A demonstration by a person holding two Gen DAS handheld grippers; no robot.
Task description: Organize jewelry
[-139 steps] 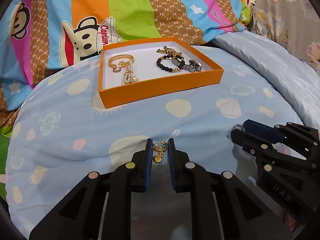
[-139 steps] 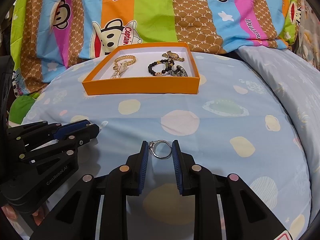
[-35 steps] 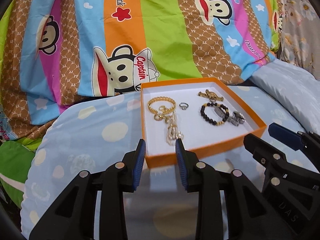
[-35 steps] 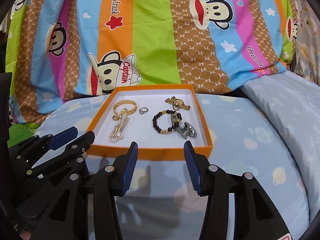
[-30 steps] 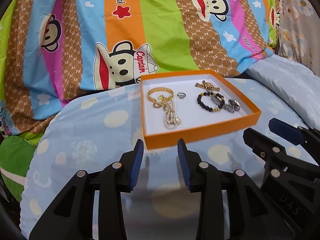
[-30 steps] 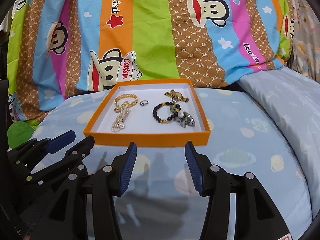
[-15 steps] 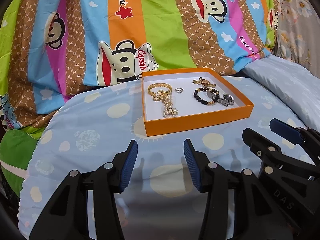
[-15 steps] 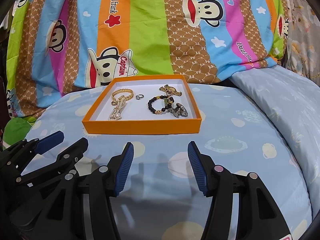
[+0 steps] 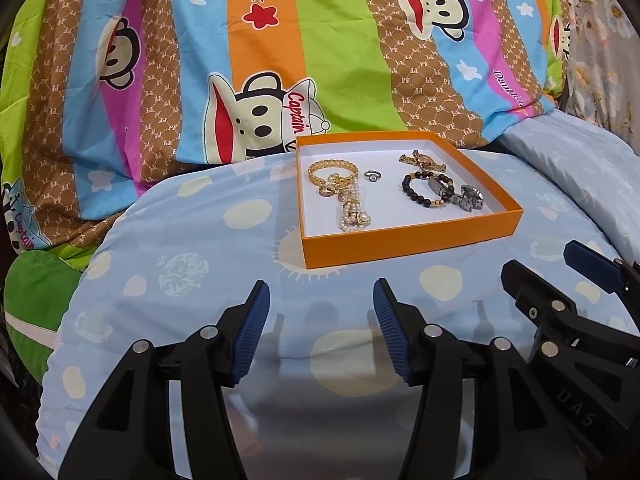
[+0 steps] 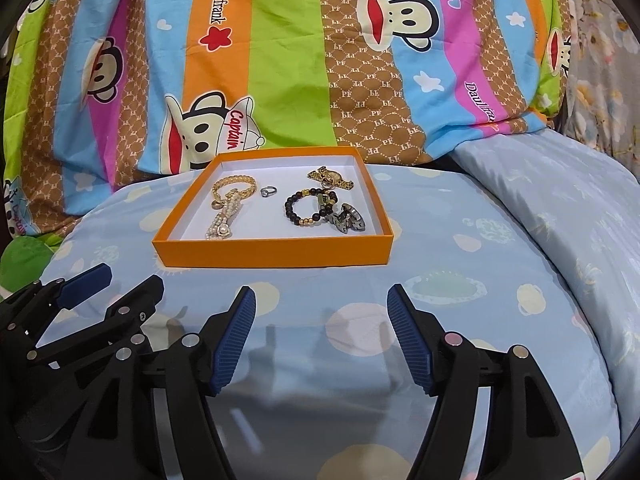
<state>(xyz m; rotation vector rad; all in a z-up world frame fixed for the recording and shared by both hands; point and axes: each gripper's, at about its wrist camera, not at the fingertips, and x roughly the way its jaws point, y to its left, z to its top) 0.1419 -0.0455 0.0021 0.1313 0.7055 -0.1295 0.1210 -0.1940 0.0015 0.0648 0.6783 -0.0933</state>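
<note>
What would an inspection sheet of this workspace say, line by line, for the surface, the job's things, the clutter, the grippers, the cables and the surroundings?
Surface: light blue patterned bedsheet, smooth.
Job's things: orange tray holds a gold chain bracelet, pearl strand, silver ring, dark bead bracelet, metal watch and gold ornament.
Clutter: nothing seen on the sheet outside the tray.
Grippers: left gripper open, empty; right gripper open, empty; both have just been opening, short of the tray.
Cables: nothing seen.
Surroundings: striped monkey-print quilt behind the tray; floral fabric at far right.
</note>
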